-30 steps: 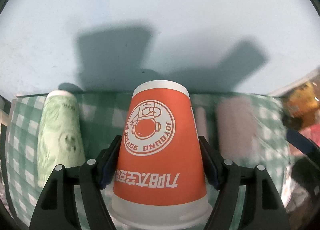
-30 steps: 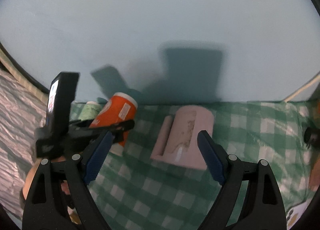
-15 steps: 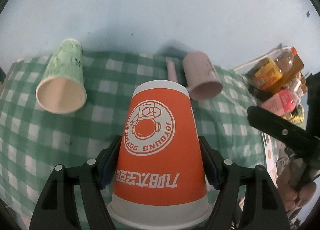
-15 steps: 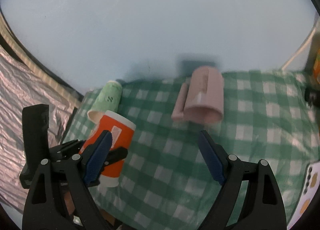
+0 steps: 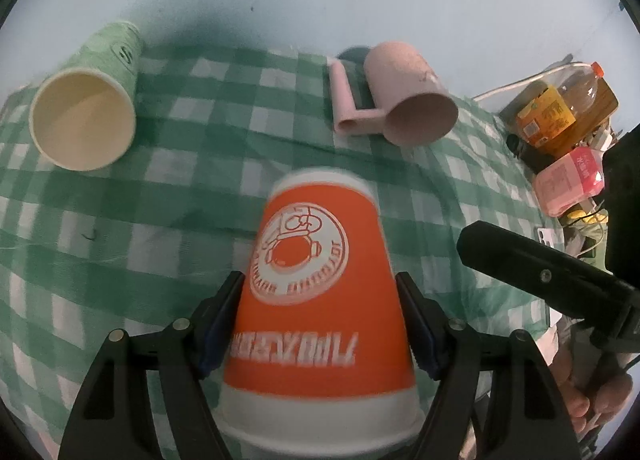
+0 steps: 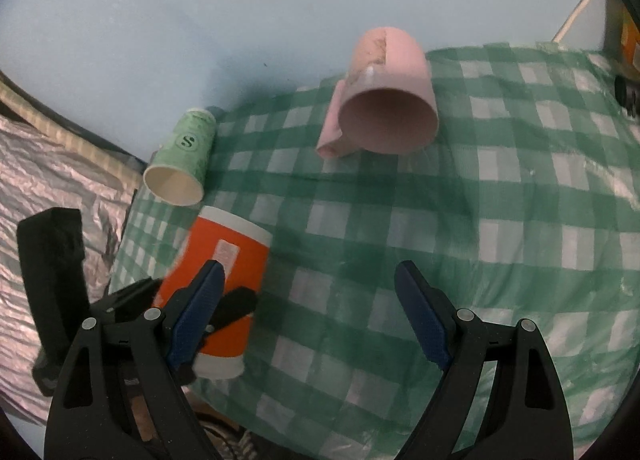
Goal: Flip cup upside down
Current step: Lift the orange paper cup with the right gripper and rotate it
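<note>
My left gripper [image 5: 318, 300] is shut on an orange paper cup [image 5: 316, 300] with a white logo, base pointing away from me, held over the green checked cloth [image 5: 180, 219]. The cup looks slightly blurred. In the right wrist view the orange cup [image 6: 224, 272] sits at the lower left in the left gripper, near the cloth's front left edge. My right gripper [image 6: 306, 300] is open and empty above the cloth. A green paper cup [image 5: 88, 99] and a pink mug [image 5: 404, 99] lie on their sides, mouths toward me.
Bottles and packets [image 5: 560, 115] stand at the right edge of the table. A pale blue wall [image 6: 240, 19] backs the table. Crinkled silver sheeting [image 6: 48, 171] lies off the left edge. The cloth between the mug and my right gripper is bare.
Both views have tilted further down toward the cloth. The orange cup stays in my left gripper and has shifted slightly. The lying cups show more of their mouths.
</note>
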Demonstrator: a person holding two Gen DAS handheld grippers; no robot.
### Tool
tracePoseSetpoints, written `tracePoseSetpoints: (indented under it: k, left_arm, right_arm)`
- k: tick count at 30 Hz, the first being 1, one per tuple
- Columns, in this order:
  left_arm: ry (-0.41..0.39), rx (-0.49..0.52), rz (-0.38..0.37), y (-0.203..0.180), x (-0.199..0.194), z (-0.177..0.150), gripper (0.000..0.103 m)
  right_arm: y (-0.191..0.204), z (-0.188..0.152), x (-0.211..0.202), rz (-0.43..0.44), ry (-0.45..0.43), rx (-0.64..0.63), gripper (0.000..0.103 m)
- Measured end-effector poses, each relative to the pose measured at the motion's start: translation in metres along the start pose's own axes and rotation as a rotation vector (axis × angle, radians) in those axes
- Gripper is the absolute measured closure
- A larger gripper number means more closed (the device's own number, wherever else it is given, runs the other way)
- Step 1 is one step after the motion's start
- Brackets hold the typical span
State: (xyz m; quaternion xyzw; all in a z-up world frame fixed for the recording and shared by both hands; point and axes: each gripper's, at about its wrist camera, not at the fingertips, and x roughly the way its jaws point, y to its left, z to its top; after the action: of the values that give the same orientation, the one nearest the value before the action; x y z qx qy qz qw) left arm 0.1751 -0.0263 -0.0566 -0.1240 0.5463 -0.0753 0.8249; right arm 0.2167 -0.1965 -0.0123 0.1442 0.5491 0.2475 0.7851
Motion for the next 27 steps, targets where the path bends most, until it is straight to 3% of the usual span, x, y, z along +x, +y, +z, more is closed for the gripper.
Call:
tracePoseSetpoints:
  k: [9, 16, 27]
  left_arm:
    - [0.001, 0.007, -0.033, 0.005, -0.011, 0.008, 0.014]
    - [-0.041, 0.002, -0.065, 0.026, -0.044, 0.014, 0.014]
    - [-0.145, -0.04, 0.04, 0.08, -0.062, 0.009, 0.012]
  right_arm:
    - [0.0, 0.008, 0.009, 0.021, 0.047, 0.021, 0.017]
    - [0.014, 0.019, 0.015, 0.058, 0.07, 0.048, 0.017]
    - [0.04, 0.016, 0.05, 0.009, 0.183, 0.069, 0.017]
